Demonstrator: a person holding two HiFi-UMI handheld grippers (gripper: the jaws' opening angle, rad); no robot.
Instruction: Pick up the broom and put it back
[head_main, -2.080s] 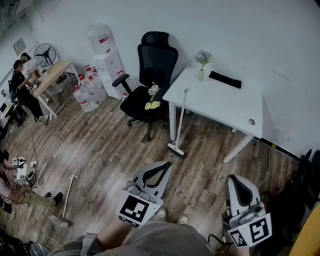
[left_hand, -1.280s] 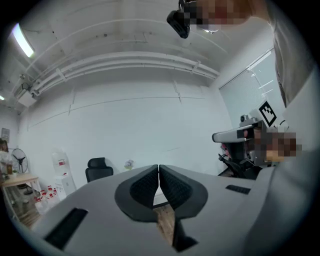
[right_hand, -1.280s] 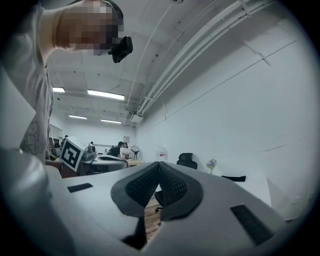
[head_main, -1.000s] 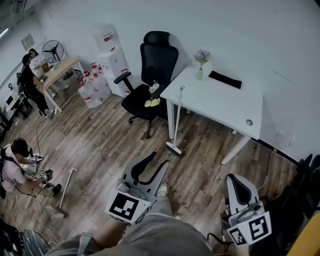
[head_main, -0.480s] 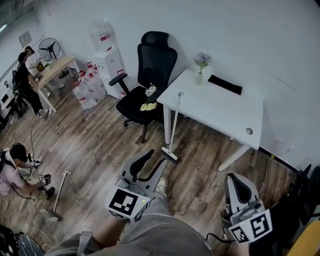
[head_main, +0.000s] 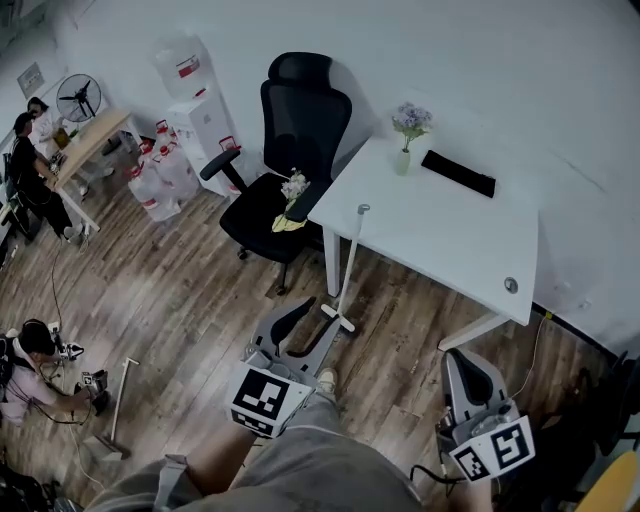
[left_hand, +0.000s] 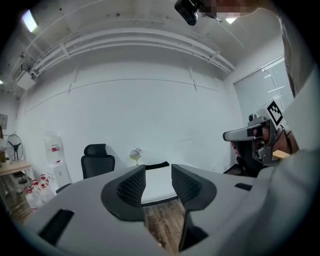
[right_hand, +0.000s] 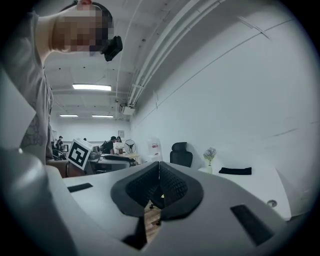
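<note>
The broom (head_main: 348, 262) leans upright against the front left corner of the white table (head_main: 440, 240), its head (head_main: 336, 319) on the wooden floor. My left gripper (head_main: 312, 320) is low in the head view, its tips just short of the broom head, jaws opening with nothing between them. In the left gripper view its fingers (left_hand: 134, 184) stand apart and the table (left_hand: 158, 181) shows through the gap; the broom does not show there. My right gripper (head_main: 466, 366) hangs lower right, shut and empty; its pads (right_hand: 159, 176) meet.
A black office chair (head_main: 285, 150) stands left of the table. On the table are a flower vase (head_main: 404, 150) and a black item (head_main: 458, 172). A second long-handled tool (head_main: 116, 402) lies on the floor far left beside a crouching person (head_main: 25, 372). Water bottles (head_main: 160, 170) line the back wall.
The view has closed in on the table and broom. Both grippers have moved forward; the left one's tips now reach the broom head, and its jaws stand wider.
</note>
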